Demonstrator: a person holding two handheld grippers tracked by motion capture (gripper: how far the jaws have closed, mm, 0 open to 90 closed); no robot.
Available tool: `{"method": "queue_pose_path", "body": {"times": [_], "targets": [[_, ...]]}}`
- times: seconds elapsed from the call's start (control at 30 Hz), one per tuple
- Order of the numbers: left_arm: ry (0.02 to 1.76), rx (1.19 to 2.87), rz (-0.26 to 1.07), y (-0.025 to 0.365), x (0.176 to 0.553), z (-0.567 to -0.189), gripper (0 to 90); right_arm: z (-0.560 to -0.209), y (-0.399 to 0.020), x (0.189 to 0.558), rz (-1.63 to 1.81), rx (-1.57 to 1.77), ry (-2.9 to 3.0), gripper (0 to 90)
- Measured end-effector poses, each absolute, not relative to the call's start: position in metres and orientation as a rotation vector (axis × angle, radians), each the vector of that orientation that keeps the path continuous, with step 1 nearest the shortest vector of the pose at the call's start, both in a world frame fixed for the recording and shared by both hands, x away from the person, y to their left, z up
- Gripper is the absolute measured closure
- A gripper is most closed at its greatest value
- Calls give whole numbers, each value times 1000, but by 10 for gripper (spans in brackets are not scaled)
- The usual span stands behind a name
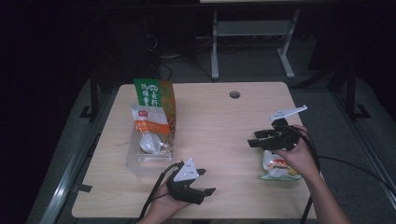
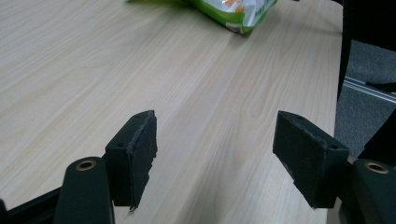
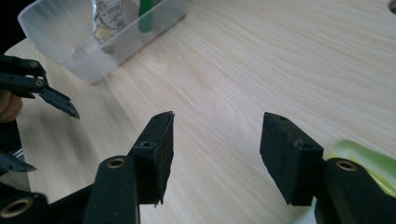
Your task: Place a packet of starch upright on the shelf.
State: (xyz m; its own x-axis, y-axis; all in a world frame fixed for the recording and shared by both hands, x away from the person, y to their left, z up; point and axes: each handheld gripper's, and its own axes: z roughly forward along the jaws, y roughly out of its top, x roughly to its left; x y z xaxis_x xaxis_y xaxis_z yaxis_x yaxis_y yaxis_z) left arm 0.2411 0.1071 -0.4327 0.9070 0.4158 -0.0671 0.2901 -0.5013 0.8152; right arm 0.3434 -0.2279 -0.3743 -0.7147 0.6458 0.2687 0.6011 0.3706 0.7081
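The right claw [image 1: 259, 140] hangs released with nothing between its jaws, the green snack bag [image 1: 279, 170] lying on the table just below and behind it, so a careless approach could push the bag off the near edge. The left claw [image 1: 205, 182] is likewise released and bare. Farther off, the clear plastic bin [image 1: 135, 164] holds standing snack packets [image 1: 152, 123]; another bag dropped in hard might topple them.

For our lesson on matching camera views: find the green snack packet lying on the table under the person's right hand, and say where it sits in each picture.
High view: the green snack packet lies at lower right, partly under the right hand.
Left gripper view: top edge, right of centre, beyond the open jaws.
Right gripper view: a blurred green strip at lower right, behind the right-hand jaw.
Shared landmark: the pale wooden table.
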Motion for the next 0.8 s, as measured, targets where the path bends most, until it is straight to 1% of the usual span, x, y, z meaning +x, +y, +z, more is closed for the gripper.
{"method": "queue_pose_path", "body": {"times": [0.37, 0.8], "targets": [[478, 2138, 158, 83, 250, -427, 296, -383, -271, 330, 1197, 1289, 2492, 420], [433, 2157, 136, 46, 261, -421, 296, -409, -317, 322, 1068, 1444, 2425, 419]]}}
